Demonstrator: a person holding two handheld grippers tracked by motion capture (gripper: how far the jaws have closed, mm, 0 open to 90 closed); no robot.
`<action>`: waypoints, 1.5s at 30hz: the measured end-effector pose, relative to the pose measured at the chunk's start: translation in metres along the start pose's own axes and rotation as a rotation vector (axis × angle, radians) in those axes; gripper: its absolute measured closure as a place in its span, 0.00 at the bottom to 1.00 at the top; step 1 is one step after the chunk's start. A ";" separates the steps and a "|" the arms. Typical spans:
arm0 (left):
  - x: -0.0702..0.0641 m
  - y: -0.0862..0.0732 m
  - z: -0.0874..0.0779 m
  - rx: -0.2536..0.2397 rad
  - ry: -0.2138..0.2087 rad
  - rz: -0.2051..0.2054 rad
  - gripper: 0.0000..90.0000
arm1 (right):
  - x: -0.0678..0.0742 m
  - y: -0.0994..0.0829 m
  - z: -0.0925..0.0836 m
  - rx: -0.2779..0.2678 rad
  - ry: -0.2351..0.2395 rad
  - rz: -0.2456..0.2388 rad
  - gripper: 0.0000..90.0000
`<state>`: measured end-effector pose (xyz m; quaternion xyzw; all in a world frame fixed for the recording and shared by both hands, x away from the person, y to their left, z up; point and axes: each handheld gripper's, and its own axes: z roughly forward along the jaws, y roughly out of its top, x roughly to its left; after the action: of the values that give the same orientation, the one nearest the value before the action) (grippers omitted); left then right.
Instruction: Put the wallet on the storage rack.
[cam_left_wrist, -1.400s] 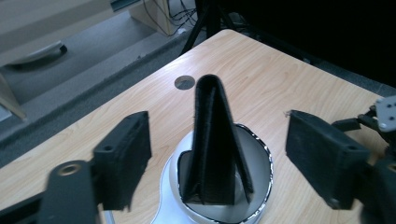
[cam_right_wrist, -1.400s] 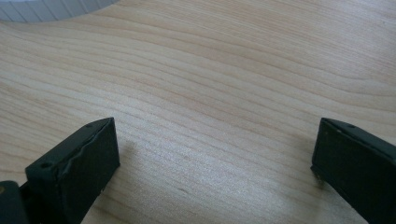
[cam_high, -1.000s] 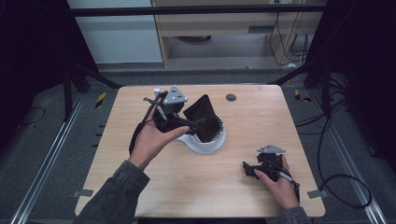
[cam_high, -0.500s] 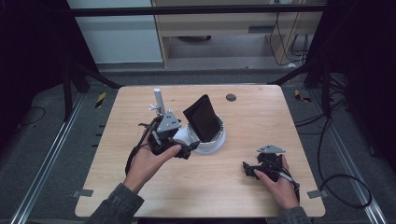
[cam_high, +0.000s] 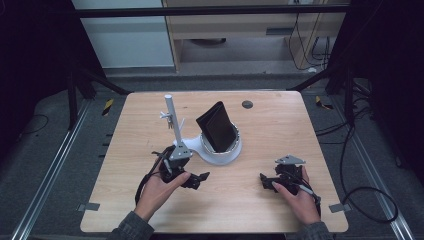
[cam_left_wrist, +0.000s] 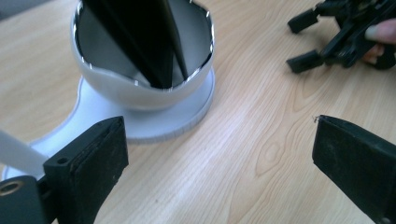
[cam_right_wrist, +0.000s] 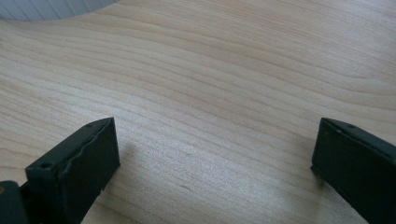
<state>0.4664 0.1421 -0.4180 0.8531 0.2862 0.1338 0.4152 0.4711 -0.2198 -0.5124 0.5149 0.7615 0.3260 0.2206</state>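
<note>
We list: one wooden surface (cam_high: 280, 125). One white bowl (cam_high: 231, 148) on a flat white base near its middle, a black wallet (cam_high: 216, 126) standing tilted inside. One white post (cam_high: 171, 117), upright at the base's left end. Left gripper (cam_high: 201, 179), fingers spread wide and empty (low, just in front of the base). Right gripper (cam_high: 265, 181), fingers likewise apart, holding nothing, resting well right.

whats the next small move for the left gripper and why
Probably rest: the left gripper is open, holding nothing, low over the table short of the white bowl stand. The black wallet stands in the bowl, apparently placed.
</note>
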 end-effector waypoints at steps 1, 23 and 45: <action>0.001 -0.004 0.001 0.004 0.003 -0.005 0.04 | 0.000 0.000 0.000 0.000 0.000 0.000 0.01; 0.060 -0.091 -0.017 0.032 0.223 -0.128 0.05 | 0.000 0.000 0.000 0.001 0.000 0.001 0.01; 0.112 -0.131 -0.022 0.101 0.341 -0.259 0.04 | 0.001 -0.001 0.000 -0.001 -0.003 -0.001 0.01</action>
<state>0.4961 0.2875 -0.5077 0.7939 0.4658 0.2074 0.3314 0.4703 -0.2189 -0.5126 0.5149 0.7612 0.3257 0.2222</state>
